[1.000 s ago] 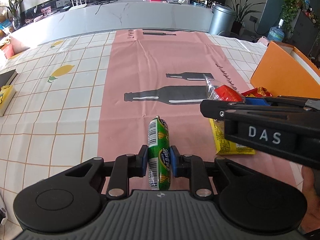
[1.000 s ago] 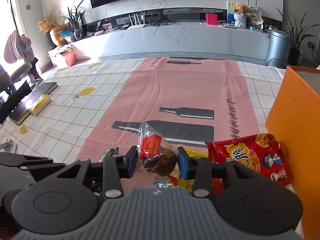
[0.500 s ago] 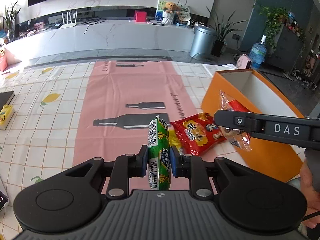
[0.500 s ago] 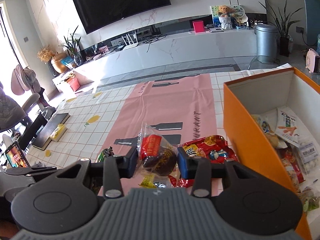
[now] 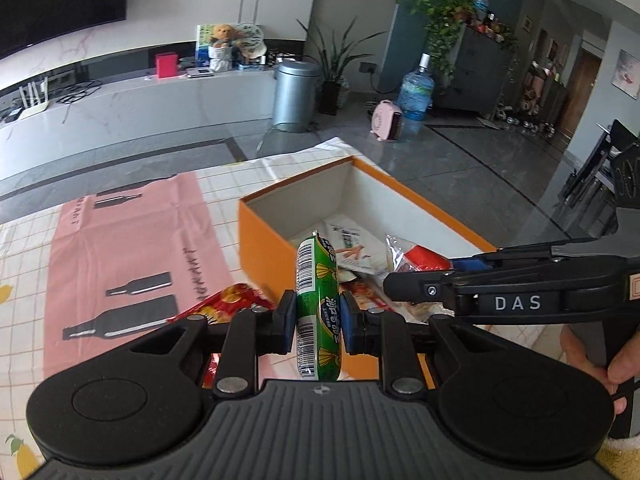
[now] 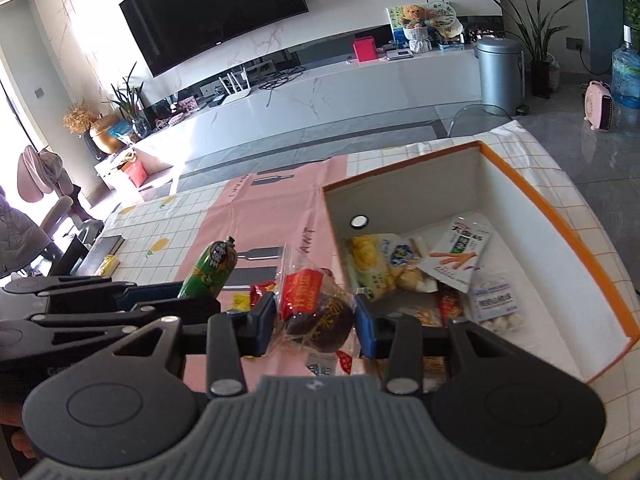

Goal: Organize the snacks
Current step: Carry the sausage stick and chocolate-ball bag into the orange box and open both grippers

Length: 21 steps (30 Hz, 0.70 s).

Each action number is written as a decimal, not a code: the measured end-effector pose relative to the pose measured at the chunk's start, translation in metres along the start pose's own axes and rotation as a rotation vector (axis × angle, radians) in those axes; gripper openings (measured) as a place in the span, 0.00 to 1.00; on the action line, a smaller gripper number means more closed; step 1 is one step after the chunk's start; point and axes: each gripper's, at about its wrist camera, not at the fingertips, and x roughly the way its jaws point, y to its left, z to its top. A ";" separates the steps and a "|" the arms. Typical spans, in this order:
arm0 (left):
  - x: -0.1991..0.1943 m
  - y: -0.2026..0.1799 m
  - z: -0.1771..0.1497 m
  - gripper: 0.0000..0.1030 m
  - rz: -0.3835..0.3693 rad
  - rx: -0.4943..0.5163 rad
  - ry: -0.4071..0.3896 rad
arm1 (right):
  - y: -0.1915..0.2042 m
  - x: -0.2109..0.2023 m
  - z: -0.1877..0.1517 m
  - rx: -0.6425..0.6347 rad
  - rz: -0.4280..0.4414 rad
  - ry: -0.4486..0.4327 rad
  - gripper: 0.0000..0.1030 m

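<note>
We see the left claw clamped on a green sausage-shaped snack that stands upright between its blue pads, with the orange box just ahead of it and a red snack bag on the pink-clothed surface below to its left; the right claw grips a clear-wrapped dark snack with a red label, held at the near left corner of the same orange box. Ahead and to the right of that claw, several packets lie inside the box.
</note>
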 end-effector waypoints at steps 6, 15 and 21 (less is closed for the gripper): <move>0.042 -0.040 0.018 0.24 -0.084 0.086 0.053 | -0.042 -0.003 0.009 -0.083 -0.109 0.071 0.38; 0.106 -0.064 0.025 0.24 -0.164 0.133 0.225 | -0.081 0.031 0.009 -0.247 -0.173 0.257 0.38; 0.145 -0.060 0.025 0.24 -0.170 0.090 0.346 | -0.098 0.069 0.009 -0.318 -0.175 0.395 0.38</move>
